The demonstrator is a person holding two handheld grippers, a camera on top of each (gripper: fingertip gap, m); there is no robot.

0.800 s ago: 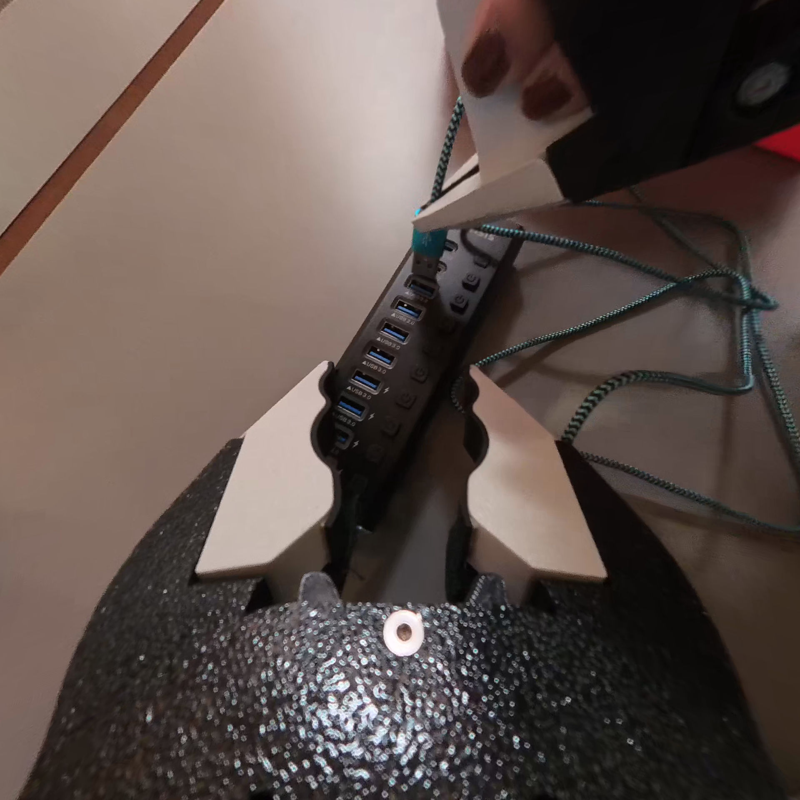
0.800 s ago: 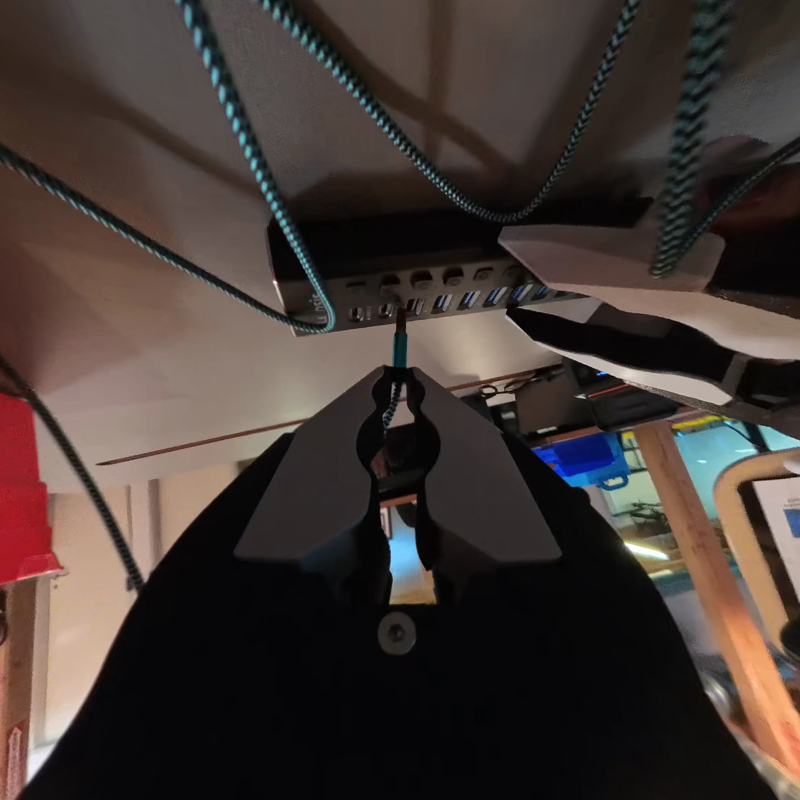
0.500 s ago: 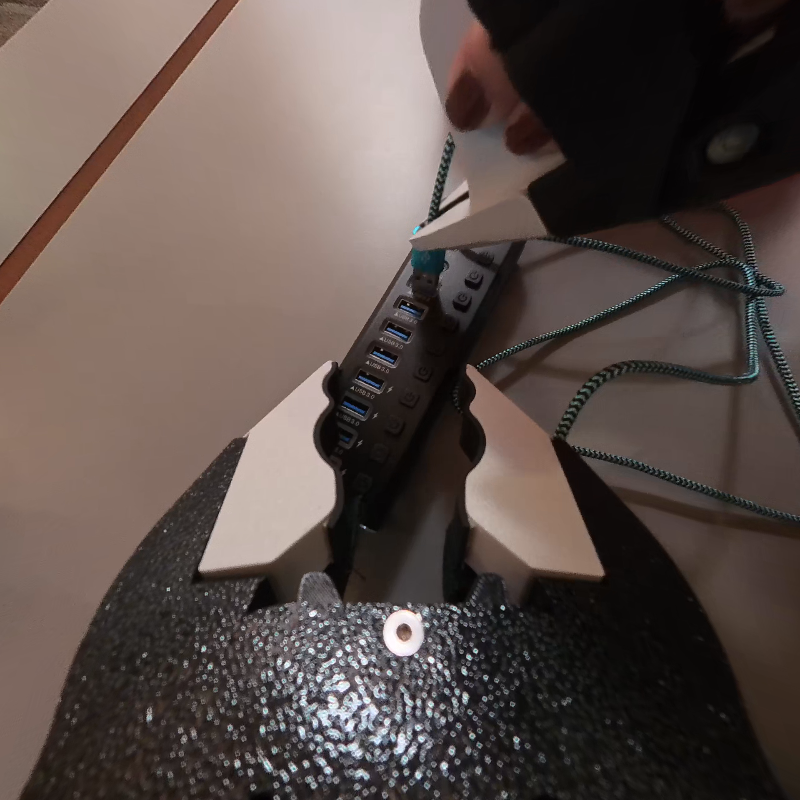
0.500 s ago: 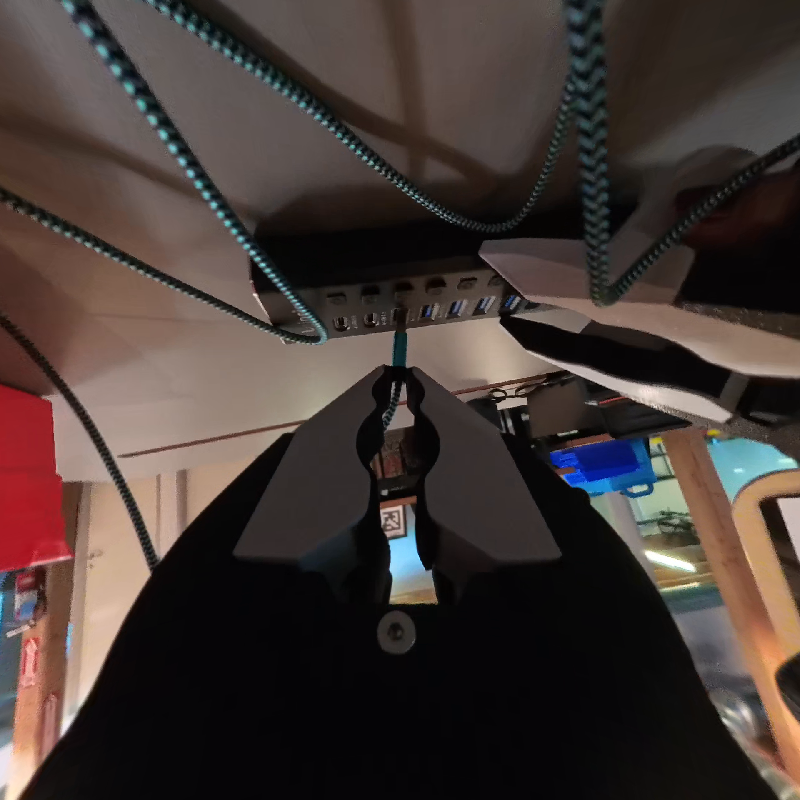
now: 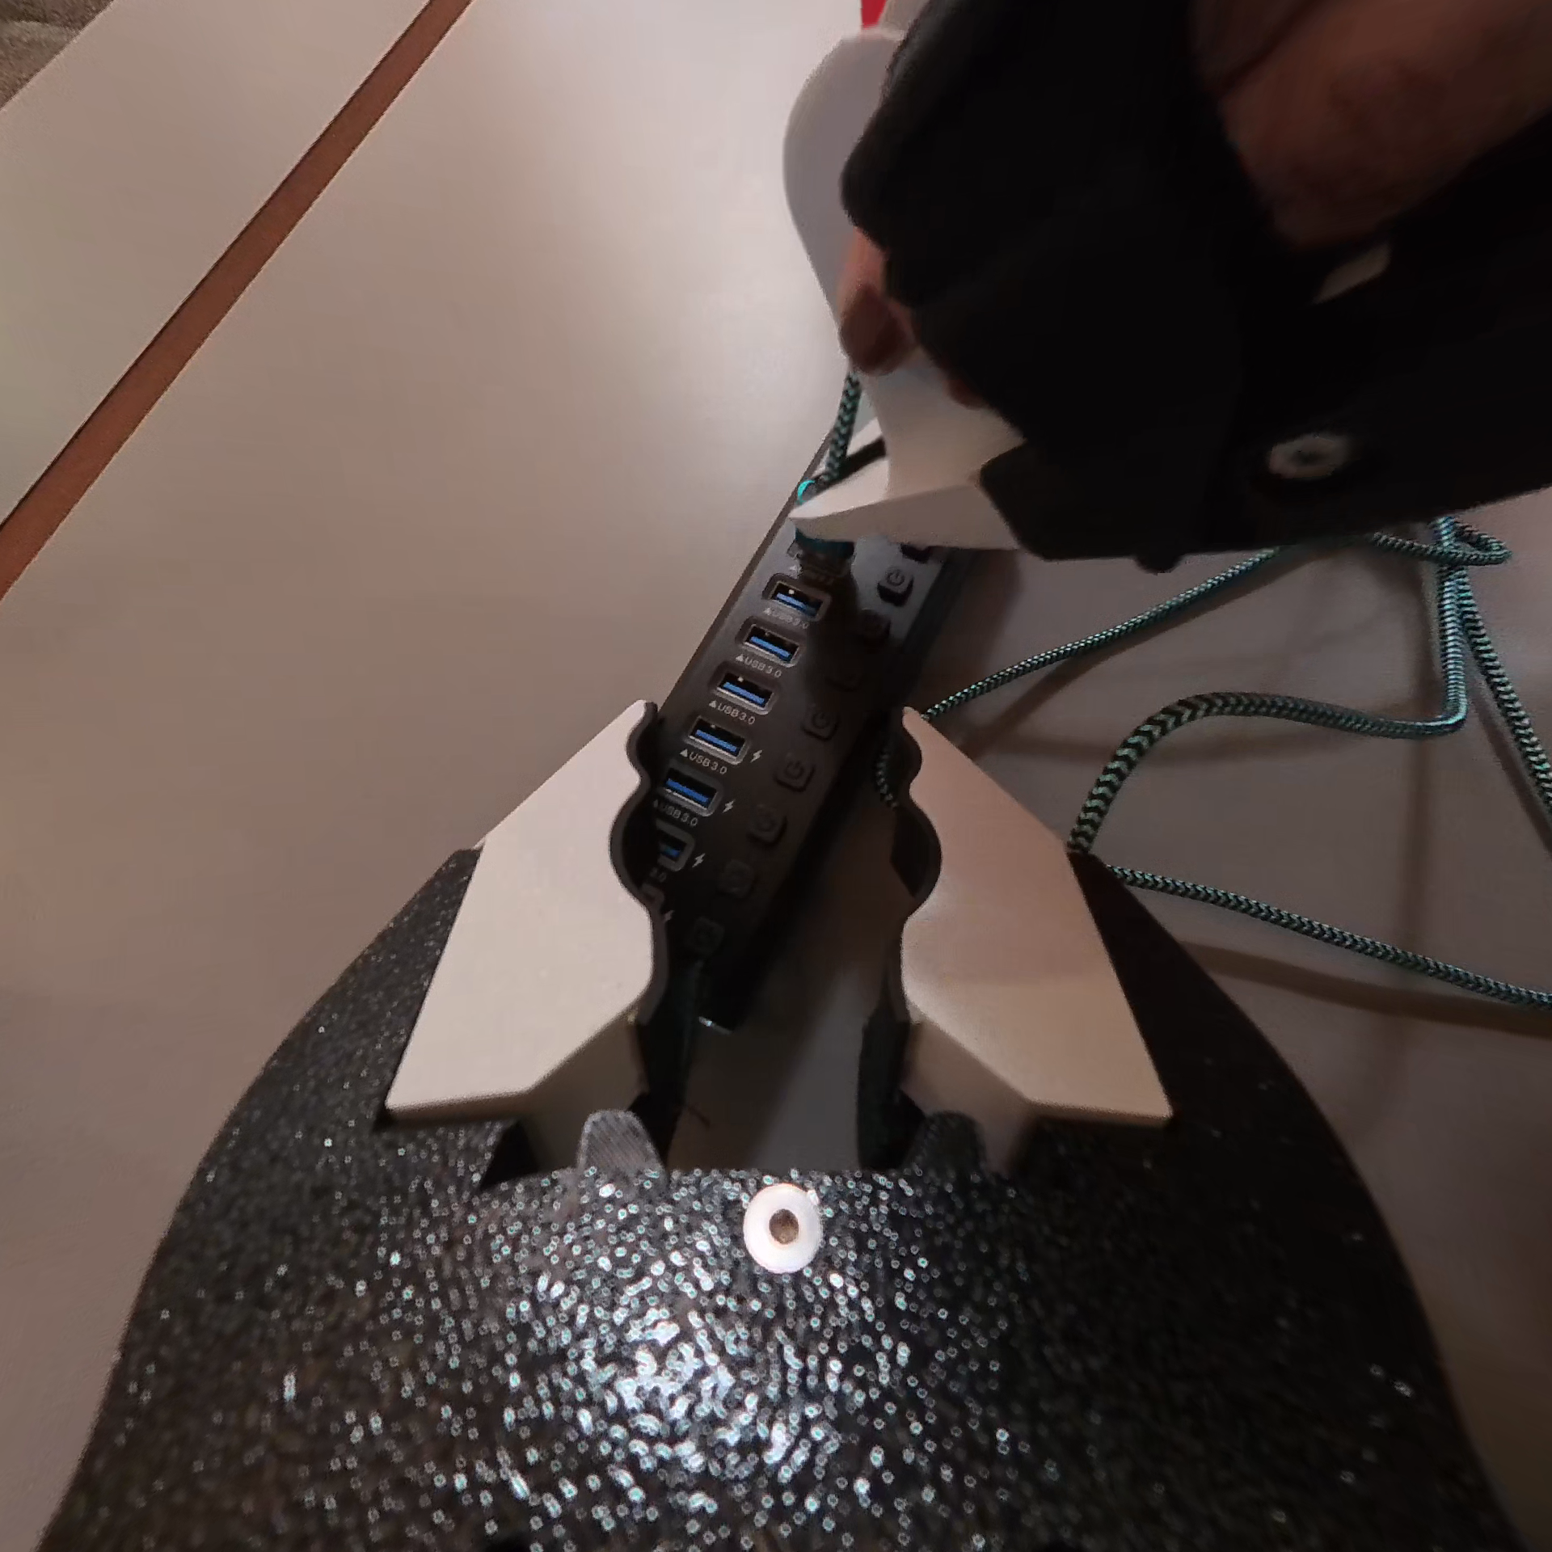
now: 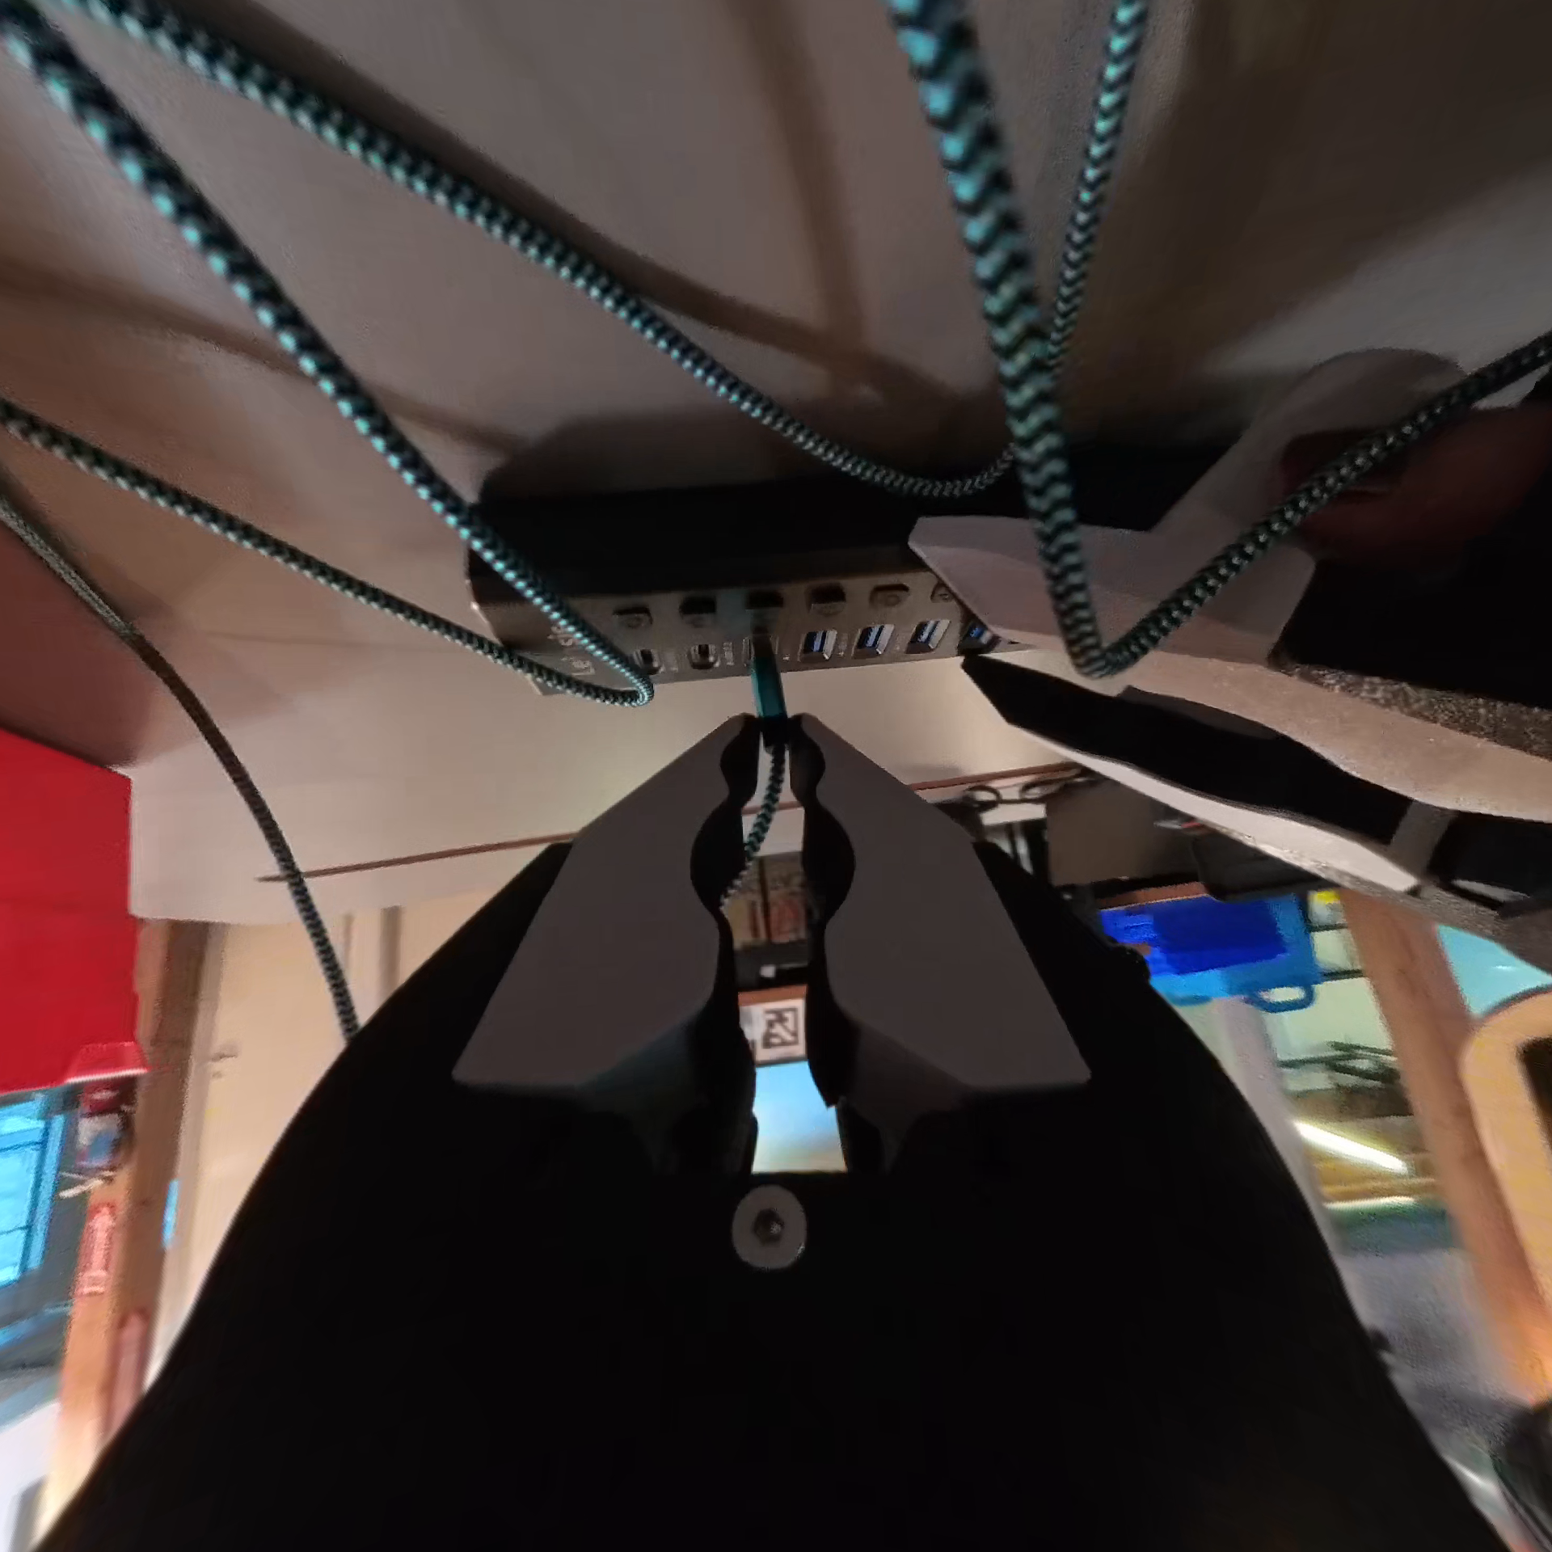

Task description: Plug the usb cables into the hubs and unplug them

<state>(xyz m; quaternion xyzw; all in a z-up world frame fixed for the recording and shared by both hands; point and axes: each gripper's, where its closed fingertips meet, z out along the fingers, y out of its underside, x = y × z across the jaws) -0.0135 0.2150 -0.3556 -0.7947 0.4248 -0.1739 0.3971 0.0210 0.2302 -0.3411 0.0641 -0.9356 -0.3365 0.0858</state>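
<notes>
A black USB hub (image 5: 827, 672) with a row of blue ports lies on the beige table (image 5: 420, 504). My left gripper (image 5: 773, 743) straddles its near end, one finger on each long side, shut on it. My right gripper (image 6: 773, 724) is shut on a teal USB plug (image 6: 768, 684) whose metal tip is in a port near the hub's far end (image 6: 714, 537). In the left wrist view the right gripper (image 5: 873, 504) comes down from the upper right and covers most of the plug (image 5: 819, 558). The plug's braided cable runs back between the right fingers.
Several teal-and-black braided cables (image 5: 1260, 714) loop on the table right of the hub and hang across the right wrist view (image 6: 336, 378). A brown seam (image 5: 210, 294) crosses the table at the far left. A red object (image 6: 59, 882) stands at the left edge.
My right gripper has moved down toward the hub and pushed the teal plug into the port. My left gripper has kept its hold on the hub.
</notes>
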